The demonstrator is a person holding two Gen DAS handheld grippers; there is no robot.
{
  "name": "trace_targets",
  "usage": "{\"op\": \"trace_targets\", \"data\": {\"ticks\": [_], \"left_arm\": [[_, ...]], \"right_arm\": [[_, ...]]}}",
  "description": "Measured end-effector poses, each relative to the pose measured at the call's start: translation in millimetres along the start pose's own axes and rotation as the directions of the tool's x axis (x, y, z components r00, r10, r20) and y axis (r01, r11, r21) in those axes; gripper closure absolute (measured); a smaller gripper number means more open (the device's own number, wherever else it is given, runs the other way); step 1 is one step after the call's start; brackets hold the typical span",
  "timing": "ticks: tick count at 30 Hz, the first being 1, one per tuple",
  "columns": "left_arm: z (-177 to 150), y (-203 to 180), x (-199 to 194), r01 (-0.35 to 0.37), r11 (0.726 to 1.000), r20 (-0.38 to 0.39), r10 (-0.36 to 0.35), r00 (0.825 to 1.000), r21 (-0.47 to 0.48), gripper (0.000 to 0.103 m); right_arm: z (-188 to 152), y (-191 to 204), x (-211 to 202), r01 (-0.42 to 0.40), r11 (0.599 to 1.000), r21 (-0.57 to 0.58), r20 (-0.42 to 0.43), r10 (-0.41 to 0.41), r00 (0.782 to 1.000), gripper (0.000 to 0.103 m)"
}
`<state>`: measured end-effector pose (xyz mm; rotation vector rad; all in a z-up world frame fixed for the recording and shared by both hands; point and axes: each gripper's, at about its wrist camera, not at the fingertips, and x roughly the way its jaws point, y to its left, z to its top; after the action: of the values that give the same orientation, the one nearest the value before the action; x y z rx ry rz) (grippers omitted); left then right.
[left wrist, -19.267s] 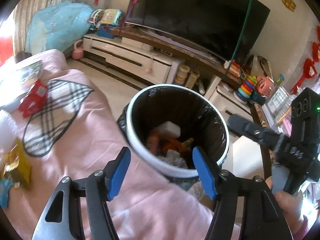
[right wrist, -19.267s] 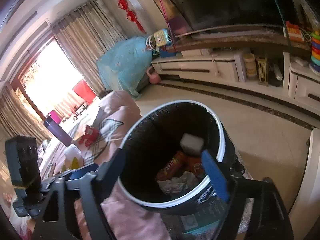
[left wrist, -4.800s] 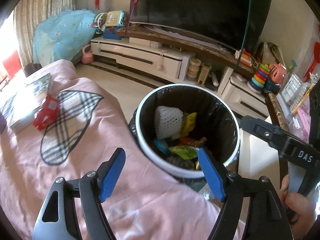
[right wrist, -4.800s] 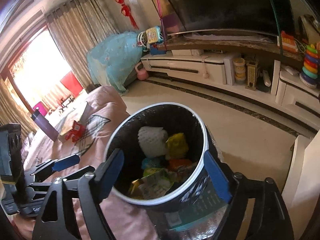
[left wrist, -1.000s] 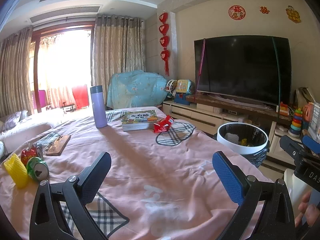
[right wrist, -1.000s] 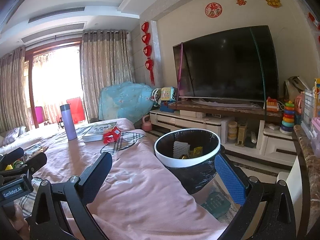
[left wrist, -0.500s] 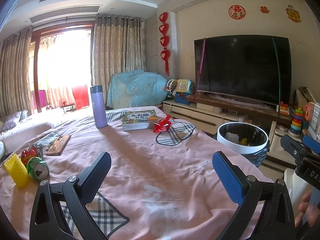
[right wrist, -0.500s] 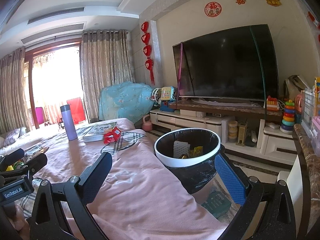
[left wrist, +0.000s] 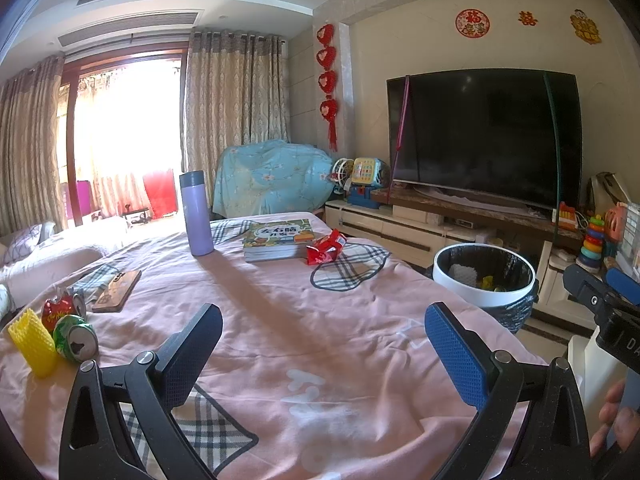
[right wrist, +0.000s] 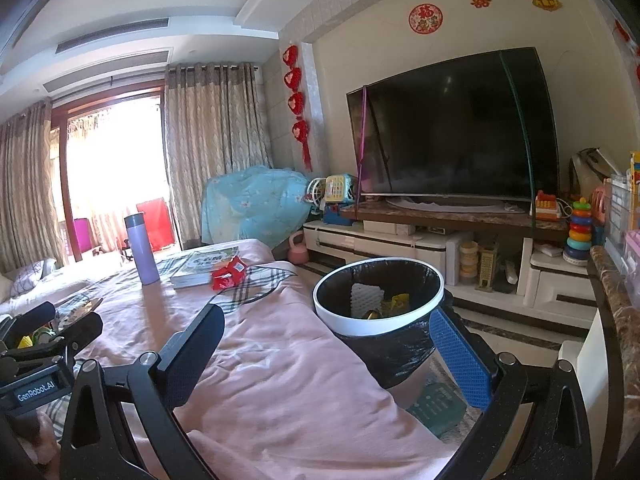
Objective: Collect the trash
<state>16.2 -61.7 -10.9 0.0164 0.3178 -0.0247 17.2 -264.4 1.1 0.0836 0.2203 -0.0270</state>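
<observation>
Pink tabletop [left wrist: 280,320] is carrying leftover trash: can [left wrist: 76,338], yellow net [left wrist: 32,342] lower left, red wrapper [left wrist: 326,248] centre. Bin [left wrist: 484,280] is partly filled. Both grippers [left wrist: 320,356] [right wrist: 320,356] are hovering with jaws released, empty.

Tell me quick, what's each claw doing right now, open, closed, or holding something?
Left claw: open, holding nothing.
Right claw: open, holding nothing.
</observation>
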Motion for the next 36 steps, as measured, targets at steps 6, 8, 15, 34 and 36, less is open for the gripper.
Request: {"op": "trace_targets", "data": {"ticks": [6,8,15,34,36], "left_arm": [[-0.1,-0.4,0.0,-0.001,1.000,0.000,0.001,1.000,0.001,0.001],[-0.3,-0.7,0.2,0.000,1.000,-0.001,0.000,1.000,0.003,0.001],[-0.8,-1.4,0.2,0.000,1.000,-0.002,0.000,1.000,0.006,0.001],[-1.1,-0.6,5.8,0.014,1.000,-0.026,-0.014,1.000,0.016,0.001],[-0.9,-0.4,5.5,0.015,1.000,-0.027,-0.015,1.000,0.015,0.001]], "right_arm": [[-0.1,0.3,-0.3,0.000,1.000,0.000,-0.001,0.000,1.000,0.000],[-0.1,0.2,-0.4,0.000,1.000,0.001,-0.001,0.000,1.000,0.000],[0.3,0.0,-0.3,-0.004,1.000,0.004,0.000,0.004,1.000,0.000],[2.7,9.7,-4.2,-0.031,0.999,0.014,-0.002,0.031,1.000,0.000],[2.7,9.7,-4.3,-0.030,0.999,0.013,-0.002,0.030,1.000,0.000]]}}
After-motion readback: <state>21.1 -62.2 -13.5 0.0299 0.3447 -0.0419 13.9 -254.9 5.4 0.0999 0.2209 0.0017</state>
